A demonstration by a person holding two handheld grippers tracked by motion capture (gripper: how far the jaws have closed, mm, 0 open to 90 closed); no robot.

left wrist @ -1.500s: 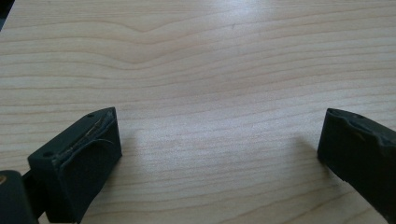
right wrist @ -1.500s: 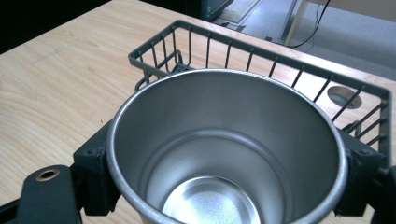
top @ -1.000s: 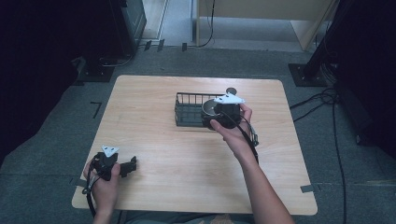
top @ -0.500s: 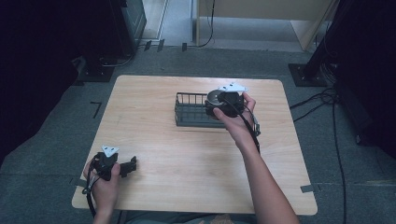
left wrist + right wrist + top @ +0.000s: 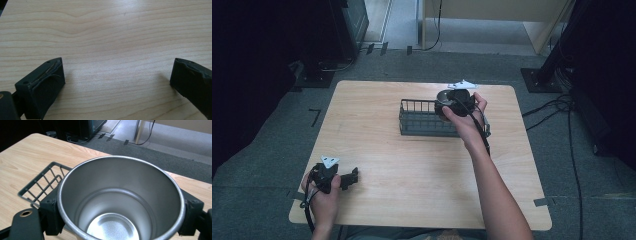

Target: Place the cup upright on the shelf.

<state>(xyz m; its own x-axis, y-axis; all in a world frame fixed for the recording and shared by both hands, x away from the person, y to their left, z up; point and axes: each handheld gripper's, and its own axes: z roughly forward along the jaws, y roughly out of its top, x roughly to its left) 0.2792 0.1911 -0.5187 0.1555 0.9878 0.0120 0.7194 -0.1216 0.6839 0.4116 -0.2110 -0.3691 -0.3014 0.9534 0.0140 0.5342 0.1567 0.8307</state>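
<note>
Table (image 5: 377, 200) first: light wood, with a dark wire basket (image 5: 424, 120) sitting toward the far side. Over the basket's right end, the right gripper (image 5: 117, 220) is clamped on a steel cup (image 5: 120, 197), jaws pressing its outer wall on both sides, cup upright, empty and off the table. Looks to me like the carry step, probably headed into the basket, so next up is lowering it in level. Left gripper (image 5: 117, 82) sits spread wide with nothing between its jaws, near the table's front-left corner.
</note>
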